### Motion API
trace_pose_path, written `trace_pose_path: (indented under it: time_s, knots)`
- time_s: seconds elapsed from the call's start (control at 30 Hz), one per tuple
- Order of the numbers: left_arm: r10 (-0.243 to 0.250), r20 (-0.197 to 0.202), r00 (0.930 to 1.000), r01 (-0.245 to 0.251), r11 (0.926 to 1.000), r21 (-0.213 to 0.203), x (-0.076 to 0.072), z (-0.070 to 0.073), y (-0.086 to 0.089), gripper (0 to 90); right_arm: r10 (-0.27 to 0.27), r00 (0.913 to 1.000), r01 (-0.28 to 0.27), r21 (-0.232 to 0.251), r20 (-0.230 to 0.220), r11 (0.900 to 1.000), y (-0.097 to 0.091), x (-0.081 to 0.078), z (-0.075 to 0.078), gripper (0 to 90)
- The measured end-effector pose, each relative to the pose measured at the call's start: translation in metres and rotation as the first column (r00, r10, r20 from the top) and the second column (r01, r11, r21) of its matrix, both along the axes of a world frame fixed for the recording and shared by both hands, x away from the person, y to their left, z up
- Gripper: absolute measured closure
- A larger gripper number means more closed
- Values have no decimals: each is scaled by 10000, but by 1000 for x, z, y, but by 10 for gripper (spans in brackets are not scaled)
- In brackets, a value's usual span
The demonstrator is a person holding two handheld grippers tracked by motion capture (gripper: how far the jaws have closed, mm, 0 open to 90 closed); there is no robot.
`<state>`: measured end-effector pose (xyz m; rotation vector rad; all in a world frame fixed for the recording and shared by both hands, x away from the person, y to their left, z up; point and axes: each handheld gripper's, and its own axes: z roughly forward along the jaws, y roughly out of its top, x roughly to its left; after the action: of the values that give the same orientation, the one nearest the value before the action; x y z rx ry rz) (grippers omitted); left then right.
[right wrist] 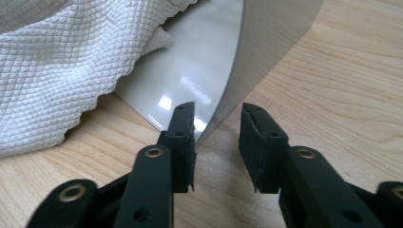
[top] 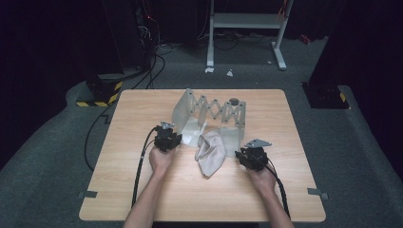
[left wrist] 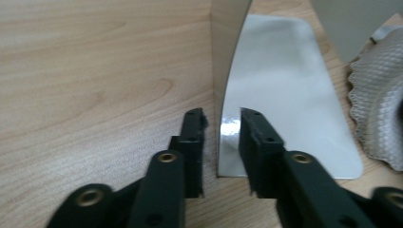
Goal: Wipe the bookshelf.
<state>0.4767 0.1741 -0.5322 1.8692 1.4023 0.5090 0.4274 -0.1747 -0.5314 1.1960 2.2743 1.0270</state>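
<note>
1. Folding board [top: 209, 114]: a grey plastic device that stands upright in the middle of the tabletop [top: 142, 190]. Its two thin side panels are joined at the back by a scissor lattice [top: 216, 108], and a flat flap [left wrist: 285, 104] lies on the wood at the foot of each panel.
2. Cloth [top: 210, 152]: a white, diamond-textured piece lying crumpled between the two panels and spilling toward the person. It looks soft and limp and would sag if lifted.
3. Left tongs [left wrist: 222, 124]: jaws narrowed but not pressed together. The front edge of the left panel [left wrist: 228, 57] stands in the gap; whether either pad touches it cannot be told from this angle.
4. Right tongs [right wrist: 217, 118]: jaws likewise part-way closed, astride the lower front corner of the right panel [right wrist: 266, 42], with daylight showing on the outer side.
5. Handling, as judged: the panels appear light, thin and glossy, so a pinch may slip or flex the sheet. A hold low on the vertical edge, near the fold, seems the firmest. The lattice probably lets the panels slide together or apart.
6. Room: bare wood lies to the outside of each panel and in front of the person. The cloth crowds the inner side, and its scalloped hem [right wrist: 119, 80] lies near the right tongs.
</note>
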Motion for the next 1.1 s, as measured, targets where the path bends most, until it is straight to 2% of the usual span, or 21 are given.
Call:
trace_pose_path:
  time_s: [0.1, 0.2, 0.37, 0.5, 0.67, 0.87, 1.0, 1.07, 1.1]
  knots:
    - [-66, 27, 10000, 66, 10000, 30, 0, -1, -1, 827, 45, 10000, -45, 57, -14, 10000, 1, 1, 0, 724]
    - [-9, -106, 9999, 9, 10000, -14, 0, 1, 1, 885, -14, 10000, 15, 69, -14, 10000, 1, 1, 0, 728]
    - [-21, -432, 9991, 27, 9999, 133, -7, 4, 1, 892, -385, 9992, 385, 126, -56, 9992, 4, 0, 0, 750]
    - [62, -519, 9986, -55, 9999, 146, -18, 5, 2, 894, -472, 9988, 474, 238, -100, 9986, 3, 1, 0, 757]
    - [185, -518, 9985, -177, 9997, 167, -35, 5, 5, 894, -627, 9979, 634, 359, -183, 9973, 4, 2, 0, 777]
    - [399, -550, 9977, -406, 9991, -108, -52, 4, 7, 886, -724, 9968, 740, 509, -338, 9960, 4, 6, 0, 807]
    - [442, -394, 9982, -447, 9989, -135, -60, 2, 7, 876, -791, 9964, 798, 233, -294, 9965, 7, 12, 1, 818]
    - [399, -369, 9985, -405, 9990, -170, -60, 2, 7, 870, -808, 9965, 812, 171, -217, 9966, 7, 14, 1, 785]
    - [357, -325, 9988, -363, 9992, -182, -60, 2, 8, 866, -941, 9955, 941, 0, -108, 9956, 8, 13, 1, 714]
